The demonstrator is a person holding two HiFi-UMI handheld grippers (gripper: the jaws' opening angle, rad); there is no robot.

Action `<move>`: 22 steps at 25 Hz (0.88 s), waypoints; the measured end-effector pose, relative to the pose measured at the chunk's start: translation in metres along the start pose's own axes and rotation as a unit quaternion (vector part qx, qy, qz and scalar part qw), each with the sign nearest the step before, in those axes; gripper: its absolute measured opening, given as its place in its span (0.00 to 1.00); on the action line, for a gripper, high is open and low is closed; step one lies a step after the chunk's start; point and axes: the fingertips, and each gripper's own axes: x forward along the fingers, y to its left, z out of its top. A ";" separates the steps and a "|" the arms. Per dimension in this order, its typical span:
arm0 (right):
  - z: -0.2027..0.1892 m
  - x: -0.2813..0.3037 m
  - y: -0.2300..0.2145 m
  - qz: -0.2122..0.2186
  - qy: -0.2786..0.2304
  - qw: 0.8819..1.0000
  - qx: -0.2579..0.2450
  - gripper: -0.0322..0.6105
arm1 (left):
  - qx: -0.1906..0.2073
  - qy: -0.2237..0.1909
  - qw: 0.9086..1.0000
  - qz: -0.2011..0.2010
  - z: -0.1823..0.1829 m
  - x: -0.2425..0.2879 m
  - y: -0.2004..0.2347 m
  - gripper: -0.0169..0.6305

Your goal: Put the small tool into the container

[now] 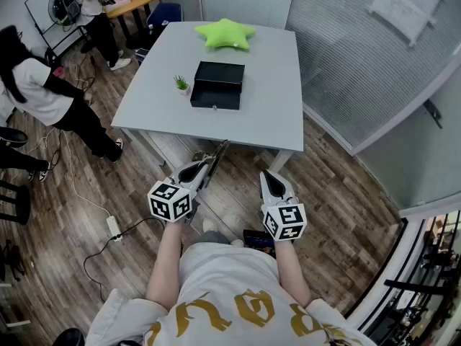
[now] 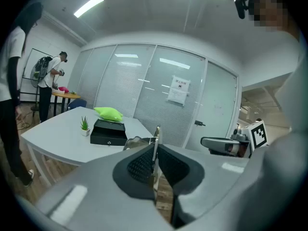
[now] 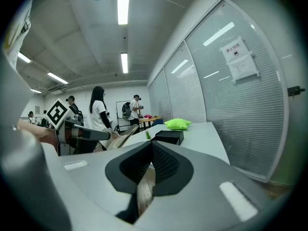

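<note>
A black open box [image 1: 217, 85] sits mid-table on the grey table [image 1: 281, 114]; it also shows as the box [image 2: 108, 131] and the box [image 3: 169, 136]. I stand short of the table's near edge. My left gripper [image 1: 200, 171] is shut on a small flat metal tool [image 1: 217, 154], whose thin blade [image 2: 155, 141] sticks up edge-on between the jaws. The tool [image 3: 123, 135] also shows from the right gripper view. My right gripper [image 1: 274, 182] is held level beside the left one, its jaws pressed together with nothing between them. Both grippers are over the wooden floor.
A green star cushion [image 1: 225, 33] lies at the table's far end, and a tiny potted plant [image 1: 181, 84] stands left of the box. People stand at the left [image 1: 43, 92]. A power strip [image 1: 114, 227] and its cable lie on the floor. A glass wall [image 1: 360, 56] runs along the right.
</note>
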 end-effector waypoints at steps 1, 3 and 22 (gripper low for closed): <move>0.001 0.000 0.002 0.001 0.001 1.000 -0.003 0.09 | 0.000 0.001 1.000 -0.001 -0.001 -0.001 -0.002 0.07; 0.002 0.001 0.005 0.003 0.003 1.000 -0.006 0.09 | 0.000 0.002 1.000 -0.002 -0.001 -0.004 -0.004 0.07; 0.003 0.126 -0.013 -0.013 0.038 0.998 -0.043 0.09 | -0.008 -0.004 0.999 -0.037 0.041 0.077 0.099 0.07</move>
